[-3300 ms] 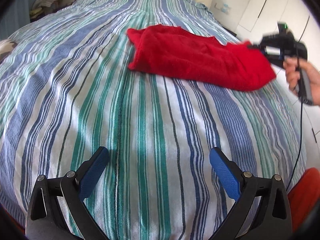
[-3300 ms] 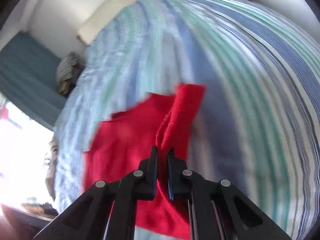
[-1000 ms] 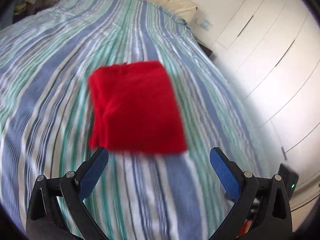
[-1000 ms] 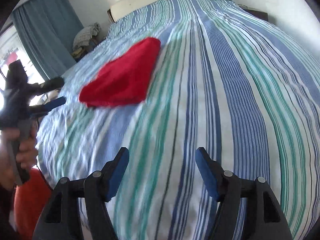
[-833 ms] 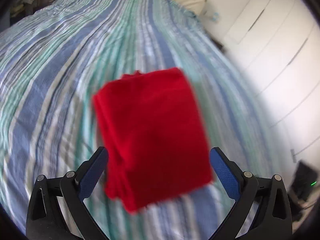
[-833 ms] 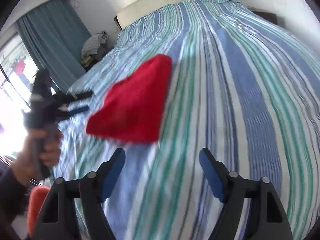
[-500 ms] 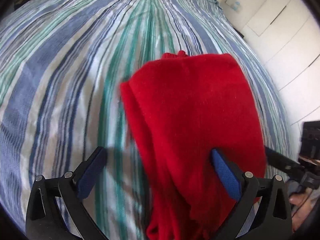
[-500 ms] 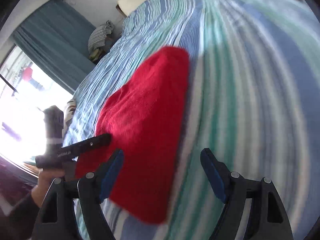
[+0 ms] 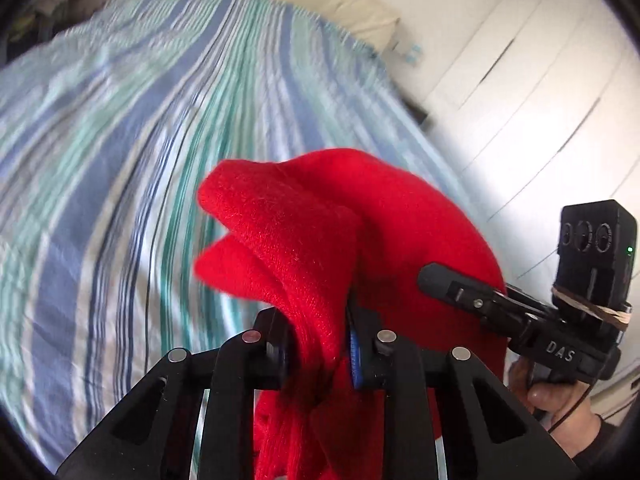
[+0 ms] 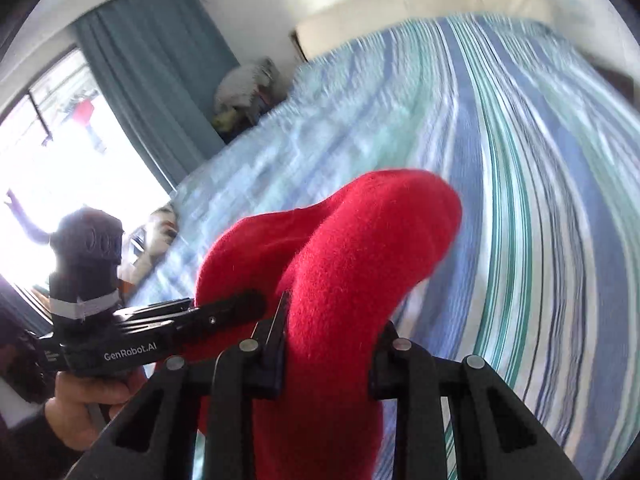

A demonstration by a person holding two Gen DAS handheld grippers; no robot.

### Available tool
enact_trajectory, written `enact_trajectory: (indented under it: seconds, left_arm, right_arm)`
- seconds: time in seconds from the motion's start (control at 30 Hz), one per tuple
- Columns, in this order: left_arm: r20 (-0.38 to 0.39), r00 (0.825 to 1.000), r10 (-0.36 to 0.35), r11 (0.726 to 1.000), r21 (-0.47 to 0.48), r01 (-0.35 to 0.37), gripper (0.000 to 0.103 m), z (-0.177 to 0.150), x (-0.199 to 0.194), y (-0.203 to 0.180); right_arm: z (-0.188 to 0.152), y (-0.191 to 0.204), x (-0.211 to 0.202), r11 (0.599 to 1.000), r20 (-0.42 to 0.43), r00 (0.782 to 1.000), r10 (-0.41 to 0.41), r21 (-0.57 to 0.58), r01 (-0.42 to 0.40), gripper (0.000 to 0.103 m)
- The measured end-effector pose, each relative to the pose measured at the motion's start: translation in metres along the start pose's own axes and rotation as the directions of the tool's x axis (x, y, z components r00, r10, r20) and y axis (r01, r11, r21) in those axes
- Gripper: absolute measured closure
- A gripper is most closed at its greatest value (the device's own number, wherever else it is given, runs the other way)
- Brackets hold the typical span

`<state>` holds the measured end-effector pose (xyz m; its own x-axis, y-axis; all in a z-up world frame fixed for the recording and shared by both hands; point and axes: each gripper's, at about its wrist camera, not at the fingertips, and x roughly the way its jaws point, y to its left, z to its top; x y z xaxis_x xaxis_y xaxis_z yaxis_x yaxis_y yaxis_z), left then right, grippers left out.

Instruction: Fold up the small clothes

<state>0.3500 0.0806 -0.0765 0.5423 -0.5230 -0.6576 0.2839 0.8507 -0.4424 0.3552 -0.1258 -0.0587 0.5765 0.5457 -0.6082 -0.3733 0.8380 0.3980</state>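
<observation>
the left gripper (image 9: 320, 350) is clenched on a thick bunch of the red garment (image 9: 344, 240), and the folds swallow most of its blue pads (image 9: 353, 354), so only a sliver of one shows at the right jaw. the right gripper (image 10: 326, 344) also grasps the red garment (image 10: 340, 264); its jaws stand wider, with a fat roll of knit filling the whole gap, and its pads are fully covered. in each view the cloth bulges up and forward from the jaws, off the bed, while its lower part drops out of frame, so how it is folded cannot be made out. the right gripper appears in the left view (image 9: 452, 286) with a finger lying against the cloth's right side, its tip contact hard to read; the left gripper in the right view (image 10: 240, 306) lies along the cloth's left edge. beyond, the striped bedspread (image 9: 140, 100) is motion-blurred, with white wardrobe doors (image 9: 540, 80) to its right and a teal curtain (image 10: 160, 72) by a bright window (image 10: 48, 152).
</observation>
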Motion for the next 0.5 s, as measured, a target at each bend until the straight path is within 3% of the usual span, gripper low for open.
enact_trajectory:
  seconds: [0.1, 0.13, 0.17, 0.2, 0.27, 0.37, 0.5]
  left_arm:
    - [0.027, 1.0, -0.001, 1.0, 0.031, 0.001, 0.077, 0.018, -0.019, -0.018]
    - [0.008, 1.0, 0.008, 1.0, 0.016, -0.008, 0.069, 0.019, -0.015, -0.018]
    - [-0.016, 0.999, 0.029, 1.0, 0.001, -0.029, 0.055, 0.015, -0.009, -0.015]
    - [-0.035, 0.998, 0.05, 0.999, -0.005, -0.05, 0.05, 0.007, -0.002, -0.011]
    - [-0.07, 0.984, 0.163, 0.987, 0.008, -0.162, 0.046, -0.025, 0.01, -0.002]
    - [-0.107, 0.961, 0.254, 0.967, 0.063, -0.248, 0.045, -0.088, 0.0, 0.003]
    - [-0.116, 0.941, 0.318, 0.946, 0.109, -0.307, 0.031, -0.174, -0.034, -0.018]
  right_arm:
    - [0.02, 0.008, -0.022, 1.0, 0.025, 1.0, 0.017, 0.006, -0.017, 0.073]
    - [0.022, 0.005, -0.023, 0.999, 0.016, 1.0, 0.019, 0.033, -0.02, 0.07]
    - [0.019, 0.0, -0.022, 0.998, -0.005, 1.0, 0.006, 0.059, -0.006, 0.063]
    - [0.017, -0.003, -0.021, 0.998, -0.023, 1.0, -0.015, 0.067, 0.016, 0.057]
    - [-0.008, -0.013, -0.026, 0.992, -0.078, 0.991, -0.11, 0.061, 0.115, 0.028]
    - [-0.073, -0.026, -0.048, 0.977, -0.145, 0.967, -0.208, 0.021, 0.213, 0.027]
    - [-0.154, -0.032, -0.078, 0.958, -0.193, 0.939, -0.286, -0.02, 0.287, 0.027]
